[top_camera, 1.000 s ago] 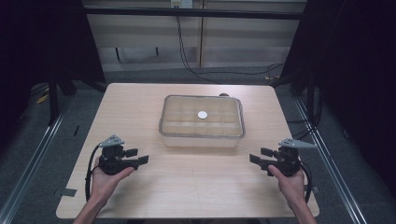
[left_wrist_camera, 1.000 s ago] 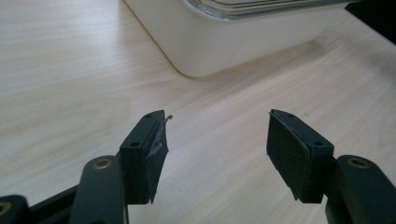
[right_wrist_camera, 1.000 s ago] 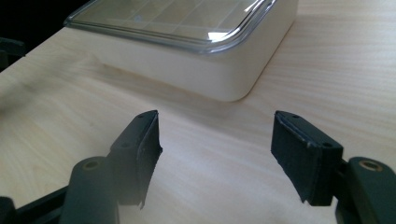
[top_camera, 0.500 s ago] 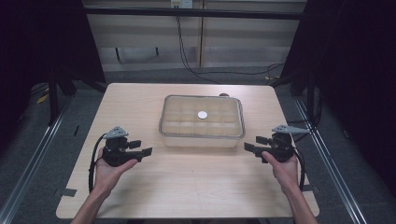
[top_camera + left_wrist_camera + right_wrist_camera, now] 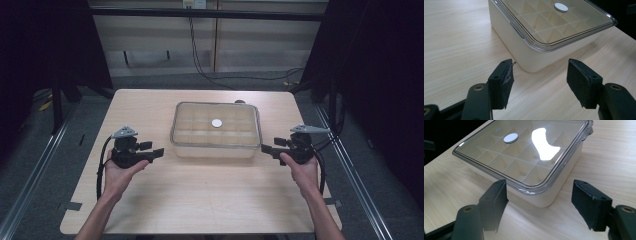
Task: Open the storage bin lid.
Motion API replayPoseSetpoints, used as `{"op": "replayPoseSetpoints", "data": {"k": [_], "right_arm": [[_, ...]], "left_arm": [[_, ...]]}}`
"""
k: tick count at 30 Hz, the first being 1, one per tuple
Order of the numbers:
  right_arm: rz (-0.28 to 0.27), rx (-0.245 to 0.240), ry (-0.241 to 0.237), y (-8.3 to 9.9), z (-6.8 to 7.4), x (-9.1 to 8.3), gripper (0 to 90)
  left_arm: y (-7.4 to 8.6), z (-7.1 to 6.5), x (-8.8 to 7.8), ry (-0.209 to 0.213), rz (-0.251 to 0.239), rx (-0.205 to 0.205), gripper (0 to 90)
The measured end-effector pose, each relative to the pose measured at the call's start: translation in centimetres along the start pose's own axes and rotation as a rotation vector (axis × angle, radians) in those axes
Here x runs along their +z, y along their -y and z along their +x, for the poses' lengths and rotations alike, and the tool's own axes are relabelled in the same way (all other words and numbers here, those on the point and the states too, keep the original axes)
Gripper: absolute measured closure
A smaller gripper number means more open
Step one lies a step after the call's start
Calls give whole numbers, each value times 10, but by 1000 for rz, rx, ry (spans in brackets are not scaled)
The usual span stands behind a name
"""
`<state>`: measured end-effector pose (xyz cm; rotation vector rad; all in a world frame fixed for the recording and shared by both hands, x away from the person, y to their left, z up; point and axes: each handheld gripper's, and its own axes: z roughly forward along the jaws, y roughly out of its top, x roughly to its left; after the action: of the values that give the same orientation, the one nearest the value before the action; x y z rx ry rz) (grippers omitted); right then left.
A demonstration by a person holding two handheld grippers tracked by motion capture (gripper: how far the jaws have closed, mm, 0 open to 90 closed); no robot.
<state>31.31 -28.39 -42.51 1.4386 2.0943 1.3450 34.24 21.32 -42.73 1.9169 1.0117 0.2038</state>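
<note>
A cream compartment box (image 5: 216, 131) with a clear lid (image 5: 554, 22) sits mid-counter (image 5: 200, 200). The left tongs (image 5: 156, 151) gape near its left corner, gripping nothing. The right tongs (image 5: 267, 148) (jaws just been opening, nothing between them) hover released just beside its right corner. A white disc (image 5: 216, 123) rests on the lid.

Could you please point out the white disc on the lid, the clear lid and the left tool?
white disc (image 5: 216, 123), high view, its centre.
clear lid (image 5: 541, 46), left gripper view, near rim corner.
left tool (image 5: 156, 151), high view, between its open jaw tips.
</note>
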Motion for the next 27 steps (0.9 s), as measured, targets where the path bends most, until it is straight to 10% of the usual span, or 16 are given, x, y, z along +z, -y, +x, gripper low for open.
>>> {"op": "replayPoseSetpoints", "data": {"k": [27], "right_arm": [[65,22,-3,-27,-17,30,272]], "left_arm": [[-26,14,27,34,33,-7,369]]}}
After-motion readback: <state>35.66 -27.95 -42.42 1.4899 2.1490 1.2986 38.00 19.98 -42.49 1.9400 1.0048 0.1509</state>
